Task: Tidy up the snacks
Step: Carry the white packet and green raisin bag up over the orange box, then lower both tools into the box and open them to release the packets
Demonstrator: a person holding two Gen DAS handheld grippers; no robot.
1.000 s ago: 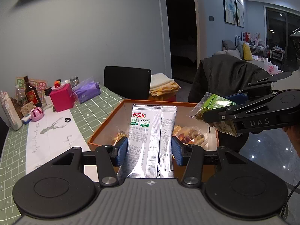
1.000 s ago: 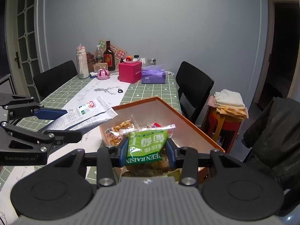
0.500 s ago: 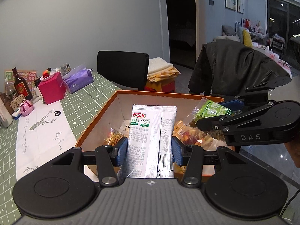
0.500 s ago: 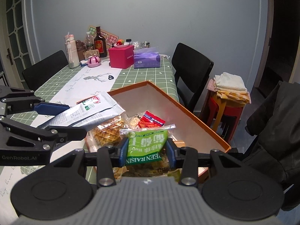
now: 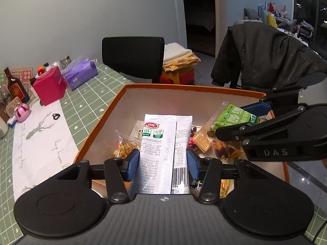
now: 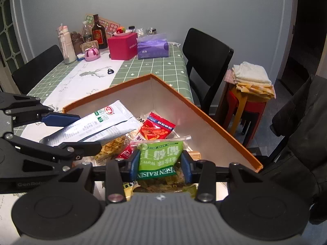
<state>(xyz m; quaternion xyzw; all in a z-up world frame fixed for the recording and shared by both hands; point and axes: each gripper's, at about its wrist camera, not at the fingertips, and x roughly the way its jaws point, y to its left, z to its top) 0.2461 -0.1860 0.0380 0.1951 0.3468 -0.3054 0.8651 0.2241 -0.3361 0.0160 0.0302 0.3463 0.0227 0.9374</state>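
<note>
Hovering over the orange-rimmed box (image 5: 184,86), both grippers carry a snack, and the coming drop turns on how each packet hangs above the box's floor. The left gripper (image 5: 163,161) has its fingers (image 5: 132,163) clamped on a white packet (image 5: 163,138), whose long axis runs straight ahead toward 12 o'clock, its far end reaching out over the loose snacks on the box floor. From the right wrist view that same white packet (image 6: 98,122) slants in from 9 o'clock, lying above a yellowish bag of crisps (image 6: 112,147).

The right gripper (image 6: 160,161) has its fingers (image 6: 134,161) closed on a green raisin bag (image 6: 161,159), gripped across its width, with the sealed top edge pointing forward toward 12 o'clock. Ahead of it, at about 12 o'clock, a red snack pouch (image 6: 157,126) lies on the box floor. In the left view the green raisin bag (image 5: 231,118) sits at 2 o'clock from the white packet, near it but not touching.

Both packets seem to be above the box, so simply parting the fingers would likely drop each inside. The box stands on the green checked desk (image 6: 155,67), near its edge.
</note>
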